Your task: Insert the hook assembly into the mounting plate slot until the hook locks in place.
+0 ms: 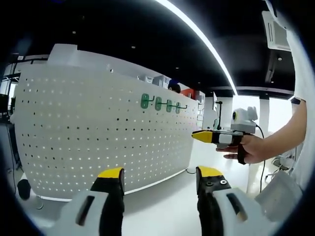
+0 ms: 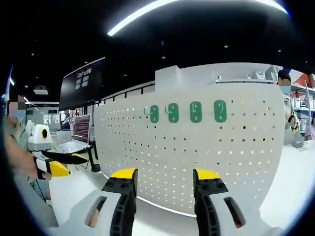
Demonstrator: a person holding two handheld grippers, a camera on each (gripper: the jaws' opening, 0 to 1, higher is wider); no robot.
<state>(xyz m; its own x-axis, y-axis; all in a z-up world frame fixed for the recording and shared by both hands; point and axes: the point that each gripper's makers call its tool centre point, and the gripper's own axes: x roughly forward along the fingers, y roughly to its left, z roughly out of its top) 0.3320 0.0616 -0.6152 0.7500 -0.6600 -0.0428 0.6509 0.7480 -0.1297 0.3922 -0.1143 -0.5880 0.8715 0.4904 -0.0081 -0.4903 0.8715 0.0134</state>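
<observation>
1. Yellow-tipped and right up close, my left gripper [image 1: 160, 179] has its fingers spread wide with nothing between them.
2. My right gripper [image 2: 163, 182] looks the same: fingers spread apart, holding nothing.
3. In front of both is the big white board [image 2: 197, 162] full of little holes. I take it to be the mounting plate.
4. Four green hooks [image 2: 187, 112] sit in a row high up on the board. In the left gripper view I see them too [image 1: 160, 103], off to one side.
5. The white table [image 1: 162, 206] lies under my fingers, below the board.
6. In the left gripper view my right gripper comes in from the side, held in a hand [image 1: 248, 147].
7. I think the job has not really begun, since I hold no hook.
8. What could go wrong: the hooks are small and high, so my wide fingers might bump the board or knock a neighbour hook loose.
9. A hook pushed in crooked might not click into its slot.
</observation>
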